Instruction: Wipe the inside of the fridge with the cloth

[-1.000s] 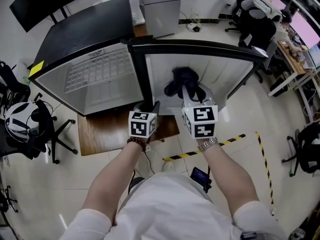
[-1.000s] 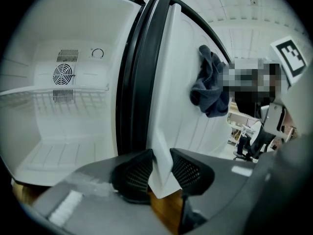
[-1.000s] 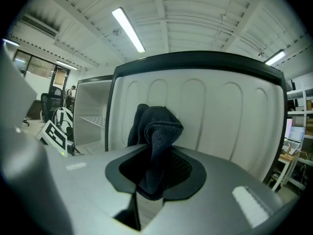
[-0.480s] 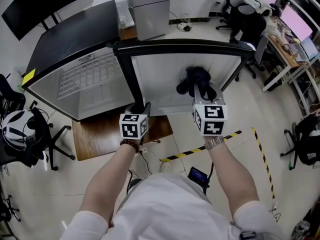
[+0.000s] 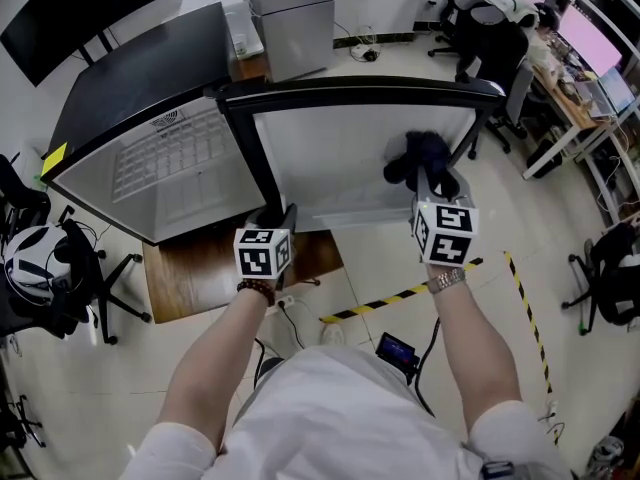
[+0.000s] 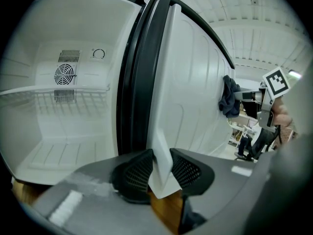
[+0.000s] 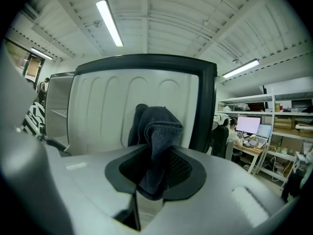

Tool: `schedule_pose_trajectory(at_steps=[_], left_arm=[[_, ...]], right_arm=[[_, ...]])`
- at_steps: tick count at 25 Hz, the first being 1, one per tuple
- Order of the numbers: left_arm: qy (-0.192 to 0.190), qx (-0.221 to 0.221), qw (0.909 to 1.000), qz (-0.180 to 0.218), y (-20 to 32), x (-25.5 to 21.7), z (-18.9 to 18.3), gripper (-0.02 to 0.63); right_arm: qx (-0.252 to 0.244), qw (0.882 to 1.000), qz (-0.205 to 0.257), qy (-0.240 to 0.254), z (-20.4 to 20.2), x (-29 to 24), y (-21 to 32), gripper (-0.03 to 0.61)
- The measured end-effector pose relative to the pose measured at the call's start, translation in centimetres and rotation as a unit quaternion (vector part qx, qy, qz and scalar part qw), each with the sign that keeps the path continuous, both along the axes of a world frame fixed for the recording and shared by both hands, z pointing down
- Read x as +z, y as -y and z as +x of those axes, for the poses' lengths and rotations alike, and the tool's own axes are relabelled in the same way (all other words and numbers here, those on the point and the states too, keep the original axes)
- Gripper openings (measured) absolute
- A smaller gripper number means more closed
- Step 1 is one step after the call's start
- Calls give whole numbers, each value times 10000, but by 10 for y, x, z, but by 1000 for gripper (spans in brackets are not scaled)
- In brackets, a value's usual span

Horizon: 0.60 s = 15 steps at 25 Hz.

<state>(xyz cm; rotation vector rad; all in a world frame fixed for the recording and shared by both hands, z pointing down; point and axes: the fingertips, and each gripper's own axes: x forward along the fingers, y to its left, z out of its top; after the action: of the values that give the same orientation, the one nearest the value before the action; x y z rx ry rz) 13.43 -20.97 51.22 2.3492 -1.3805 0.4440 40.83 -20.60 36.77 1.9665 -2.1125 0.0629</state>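
The fridge stands open, its white interior (image 5: 170, 168) with a wire shelf (image 6: 63, 99) on the left and the door's white inner panel (image 5: 330, 158) facing me. My left gripper (image 5: 280, 215) is shut on the door's lower edge (image 6: 161, 175), one jaw on either side of it. A dark blue cloth (image 5: 420, 153) is pinched in my right gripper (image 5: 432, 181) and pressed against the right part of the door panel (image 7: 107, 111). In the right gripper view the cloth (image 7: 155, 126) bulges out between the jaws. The left gripper view shows the cloth (image 6: 228, 96) against the panel.
A wooden board (image 5: 200, 273) lies under the fridge. Yellow-black floor tape (image 5: 400, 296) runs near my feet, with a small black device (image 5: 397, 350) beside it. Office chairs (image 5: 45, 258) stand left and far right (image 5: 610, 268). Desks with screens (image 5: 590, 58) are at the right.
My right gripper has slid to the right across the door's inner panel with the cloth in it. The left gripper has kept its hold on the door edge.
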Motion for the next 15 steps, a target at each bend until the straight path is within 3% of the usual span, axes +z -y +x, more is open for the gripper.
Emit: schedule_pose_trajectory(at_steps=[8, 11, 15], left_arm=[[8, -36, 10000, -12, -1, 0, 0, 117], [-15, -28, 10000, -36, 0, 0, 2, 117], [-7, 57, 10000, -40, -2, -2, 3, 120]], right_arm=[[178, 9998, 18, 68, 19, -2, -5, 84], [-74, 9999, 40, 111, -3, -3, -12, 84], [-730, 9973, 10, 113, -65, 2, -21, 84]])
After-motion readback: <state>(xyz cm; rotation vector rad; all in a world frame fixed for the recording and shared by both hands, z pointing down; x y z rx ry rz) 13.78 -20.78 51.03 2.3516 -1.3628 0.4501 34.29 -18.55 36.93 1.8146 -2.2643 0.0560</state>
